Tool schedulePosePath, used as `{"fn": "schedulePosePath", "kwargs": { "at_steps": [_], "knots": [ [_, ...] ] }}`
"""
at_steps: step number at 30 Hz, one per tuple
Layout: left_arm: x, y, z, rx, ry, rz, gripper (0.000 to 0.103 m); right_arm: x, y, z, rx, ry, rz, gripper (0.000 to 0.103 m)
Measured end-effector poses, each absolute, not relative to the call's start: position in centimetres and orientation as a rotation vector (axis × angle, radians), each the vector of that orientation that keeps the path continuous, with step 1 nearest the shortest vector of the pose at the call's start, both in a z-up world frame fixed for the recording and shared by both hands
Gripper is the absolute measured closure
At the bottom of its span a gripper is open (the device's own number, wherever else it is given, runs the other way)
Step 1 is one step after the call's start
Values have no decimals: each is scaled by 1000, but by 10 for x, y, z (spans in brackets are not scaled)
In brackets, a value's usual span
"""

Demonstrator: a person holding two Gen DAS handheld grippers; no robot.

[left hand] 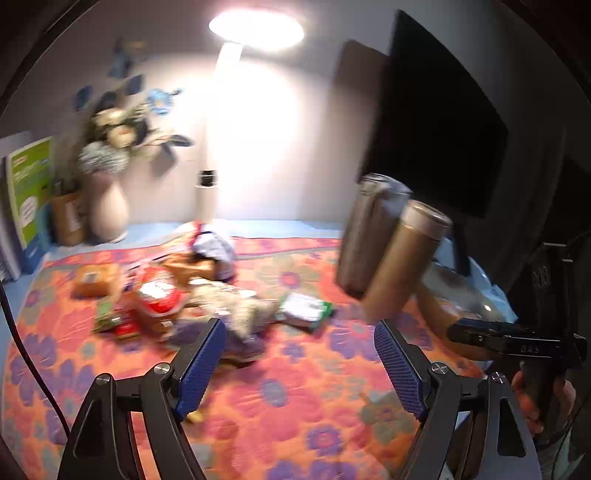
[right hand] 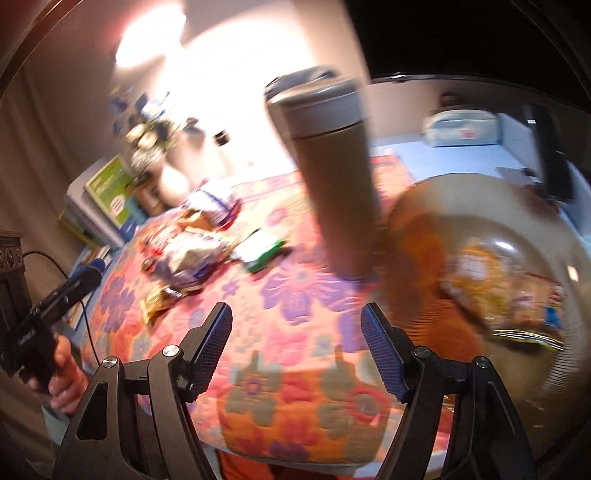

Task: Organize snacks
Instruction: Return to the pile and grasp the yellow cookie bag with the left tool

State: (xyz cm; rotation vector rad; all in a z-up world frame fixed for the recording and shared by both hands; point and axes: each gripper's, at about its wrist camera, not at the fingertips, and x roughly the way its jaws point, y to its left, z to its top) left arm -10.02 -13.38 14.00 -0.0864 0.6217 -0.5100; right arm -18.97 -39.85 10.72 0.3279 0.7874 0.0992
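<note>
A heap of snack packets lies on the flowered tablecloth, with a red-and-white bag and a green-edged packet among them. My left gripper is open and empty above the cloth, just in front of the heap. My right gripper is open and empty above the cloth. A clear bowl to its right holds several snack packets. The heap lies far left in the right wrist view. Both views are blurred.
Two tall metal flasks stand on the right; one flask is close ahead of the right gripper. A vase of flowers, books, a lamp and a dark monitor line the back.
</note>
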Motion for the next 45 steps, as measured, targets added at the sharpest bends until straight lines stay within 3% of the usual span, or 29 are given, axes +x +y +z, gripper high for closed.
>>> {"fn": "schedulePosePath", "kwargs": {
  "at_steps": [9,22,30,35,36,45],
  "knots": [
    [-75,-73,93,-108,703,-428,22,-153,-330,92,227,840,204,31],
    [-26,-100,33,-13,826,-389,22,-87,-333,32,324,972,86,31],
    [-5,-104,23,0,901,-407,22,-54,-333,30,275,926,17,31],
    [-3,-109,17,20,937,-408,33,-35,-332,27,220,918,2,31],
    [-3,-110,18,25,937,-410,41,-31,-332,27,213,919,4,31],
    [-5,-97,20,-43,917,-403,42,-22,-320,24,146,933,66,32]
  ]
}}
